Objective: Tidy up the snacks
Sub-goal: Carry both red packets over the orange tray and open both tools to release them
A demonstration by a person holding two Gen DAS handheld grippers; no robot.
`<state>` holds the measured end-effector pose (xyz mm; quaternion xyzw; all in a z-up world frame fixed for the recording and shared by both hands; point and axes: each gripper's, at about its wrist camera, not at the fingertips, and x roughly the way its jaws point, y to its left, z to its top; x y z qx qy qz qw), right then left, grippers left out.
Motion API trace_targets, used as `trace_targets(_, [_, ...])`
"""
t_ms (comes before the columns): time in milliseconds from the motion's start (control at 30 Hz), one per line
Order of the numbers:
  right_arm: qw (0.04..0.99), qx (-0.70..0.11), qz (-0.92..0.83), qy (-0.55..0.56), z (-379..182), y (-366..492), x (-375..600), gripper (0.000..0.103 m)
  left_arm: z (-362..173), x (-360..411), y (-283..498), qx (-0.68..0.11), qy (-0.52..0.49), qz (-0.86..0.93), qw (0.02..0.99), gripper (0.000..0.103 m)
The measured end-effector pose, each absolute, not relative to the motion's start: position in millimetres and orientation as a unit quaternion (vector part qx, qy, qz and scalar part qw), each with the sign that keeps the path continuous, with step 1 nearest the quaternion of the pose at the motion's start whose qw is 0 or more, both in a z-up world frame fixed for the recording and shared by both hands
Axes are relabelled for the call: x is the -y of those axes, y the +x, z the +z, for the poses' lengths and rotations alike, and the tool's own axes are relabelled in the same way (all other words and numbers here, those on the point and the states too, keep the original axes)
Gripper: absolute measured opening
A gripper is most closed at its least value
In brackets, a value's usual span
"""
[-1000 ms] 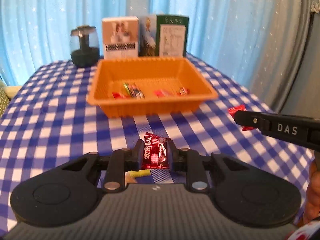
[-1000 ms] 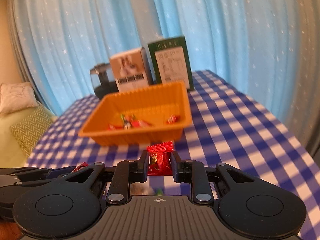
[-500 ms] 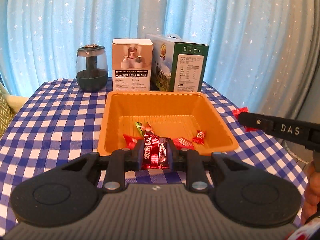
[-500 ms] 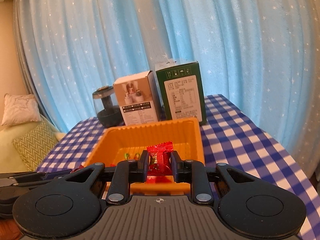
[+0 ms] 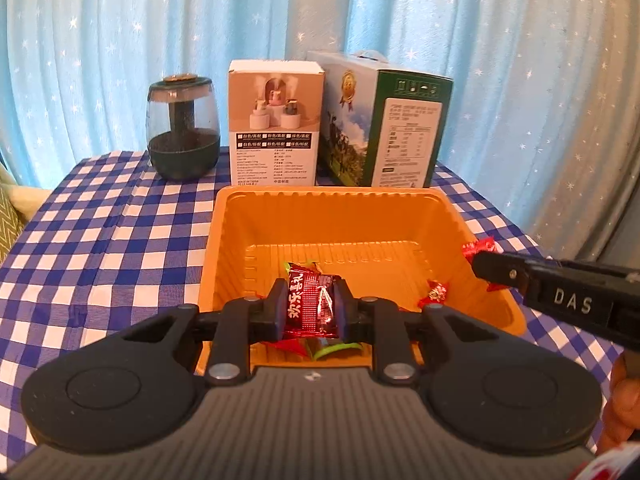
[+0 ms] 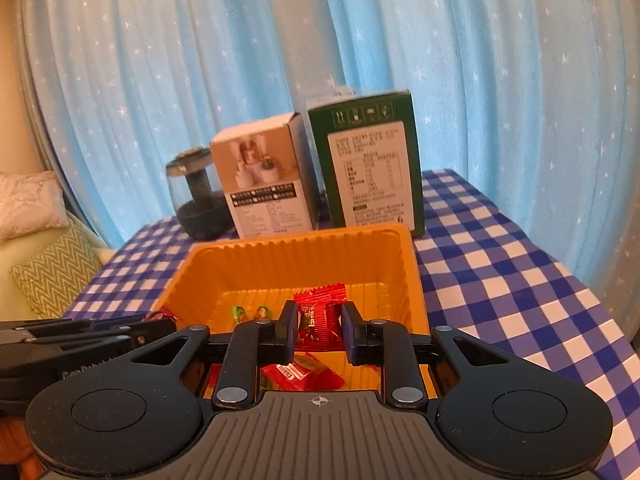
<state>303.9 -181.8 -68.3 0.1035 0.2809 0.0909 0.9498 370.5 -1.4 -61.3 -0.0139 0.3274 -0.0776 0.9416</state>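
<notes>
Spreading under everything is the blue-checked table (image 5: pixel 100 240), with the orange tray (image 5: pixel 340 208) sitting just ahead of and beneath both sets of fingers. Behind the tray, well beyond the fingertips, stand a green box (image 5: pixel 404 132), a white box (image 5: pixel 274 128) and a dark jar (image 5: pixel 182 128).

Each gripper is clamped on a sweet. The left gripper (image 5: pixel 310 310) pinches a dark red candy (image 5: pixel 310 308) between its pads, held above the near part of the tray's floor. The right gripper (image 6: pixel 319 326) squeezes a bright red candy (image 6: pixel 318 316), also above the tray's interior; from the left wrist view its tip reaches in over the tray's right rim.

Several wrapped candies already lie in the tray: a red one (image 5: pixel 436 294) to the right of the left fingers, a flat red packet (image 6: pixel 304 374) under the right fingers, and small green-and-red ones (image 6: pixel 250 314) just left of them.

Judging by this, much of the sorting looks done; the two held sweets appear ready for release into the tray. Whether more snacks wait on the table cannot be told.
</notes>
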Motion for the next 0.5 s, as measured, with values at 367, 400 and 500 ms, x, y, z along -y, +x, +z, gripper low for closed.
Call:
trace_targets(367, [0.942, -0.303, 0.085, 0.116, -85, 325, 184, 0.024, -70, -4, 389, -0.332, -0.037, -0.083, 0.939, 0.022])
trace_targets(400, [0.942, -0.304, 0.083, 0.117, -86, 327, 185, 0.024, -71, -3, 390, -0.331, -0.04, -0.085, 0.939, 0.022])
trace_targets(500, [0.941, -0.305, 0.081, 0.122, -87, 327, 188, 0.024, -73, -3, 392, -0.32, -0.051, -0.09, 0.942, 0.026])
